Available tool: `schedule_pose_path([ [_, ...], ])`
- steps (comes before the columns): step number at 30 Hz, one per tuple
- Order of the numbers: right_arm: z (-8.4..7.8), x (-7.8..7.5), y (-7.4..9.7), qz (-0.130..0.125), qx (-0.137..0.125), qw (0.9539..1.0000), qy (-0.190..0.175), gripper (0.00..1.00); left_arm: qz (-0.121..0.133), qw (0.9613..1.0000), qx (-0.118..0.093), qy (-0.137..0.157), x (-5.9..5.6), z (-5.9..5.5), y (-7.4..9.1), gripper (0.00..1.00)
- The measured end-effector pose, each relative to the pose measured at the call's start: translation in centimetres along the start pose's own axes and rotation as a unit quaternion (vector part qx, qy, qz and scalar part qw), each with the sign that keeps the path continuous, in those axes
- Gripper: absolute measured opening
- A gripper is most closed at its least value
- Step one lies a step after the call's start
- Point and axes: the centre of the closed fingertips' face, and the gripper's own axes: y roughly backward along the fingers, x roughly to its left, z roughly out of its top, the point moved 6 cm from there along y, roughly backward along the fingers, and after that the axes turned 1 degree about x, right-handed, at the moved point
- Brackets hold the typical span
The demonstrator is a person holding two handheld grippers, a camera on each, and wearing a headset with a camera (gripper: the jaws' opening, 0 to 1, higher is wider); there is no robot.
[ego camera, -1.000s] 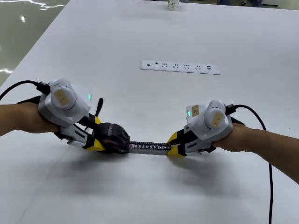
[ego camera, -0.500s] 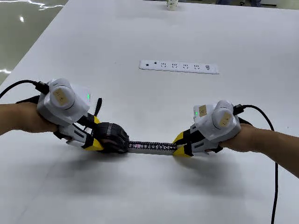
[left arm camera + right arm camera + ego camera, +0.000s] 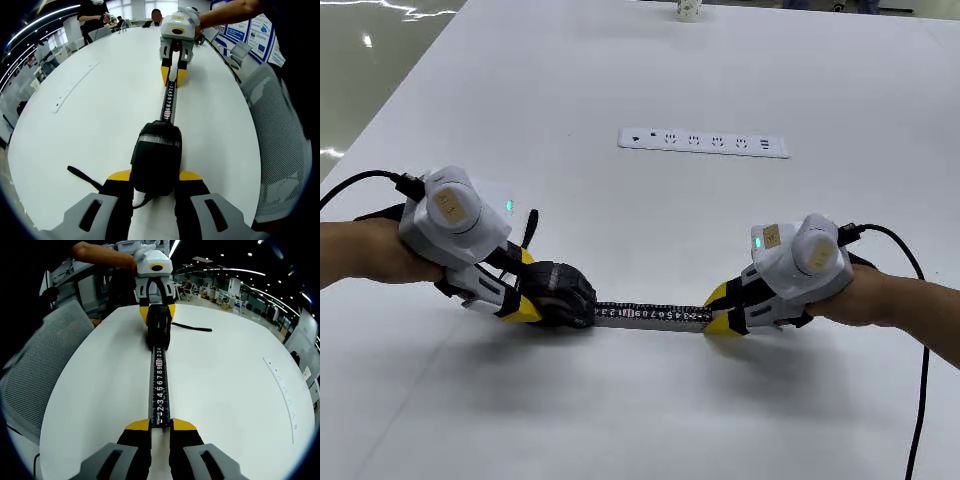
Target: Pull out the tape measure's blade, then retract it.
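Note:
A black tape measure case (image 3: pixel 560 294) lies on the white table (image 3: pixel 650 80), and my left gripper (image 3: pixel 525 296) is shut on it from the left; the case (image 3: pixel 156 156) sits between the yellow-tipped fingers (image 3: pixel 120 176). Its dark numbered blade (image 3: pixel 652 314) stretches right along the tabletop to my right gripper (image 3: pixel 717 309), which is shut on the blade's end. In the right gripper view the blade (image 3: pixel 159 390) runs straight from my right gripper (image 3: pixel 160 425) to the case (image 3: pixel 159 325). The case's black wrist strap (image 3: pixel 192 329) lies loose beside it.
A white power strip (image 3: pixel 704 143) lies flat farther back on the table. A small white cup (image 3: pixel 690 10) stands at the far edge. Black cables (image 3: pixel 360 183) trail from both grippers. A mesh chair (image 3: pixel 280 145) stands at the table's near side. People sit far off in the room.
My right gripper has slid to the right along the table with the blade's end, drawing more blade out of the case. The left gripper and case have stayed put.

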Motion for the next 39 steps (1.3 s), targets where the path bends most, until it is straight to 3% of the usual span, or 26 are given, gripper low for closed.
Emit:
schedule_pose_path([
  [39,-3.6,0.0,3.3,-0.006,0.02,0.9997,-0.015,0.09,0.001,1.0,0.001,0.005,0.1,0.0,-0.1,0.26],
])
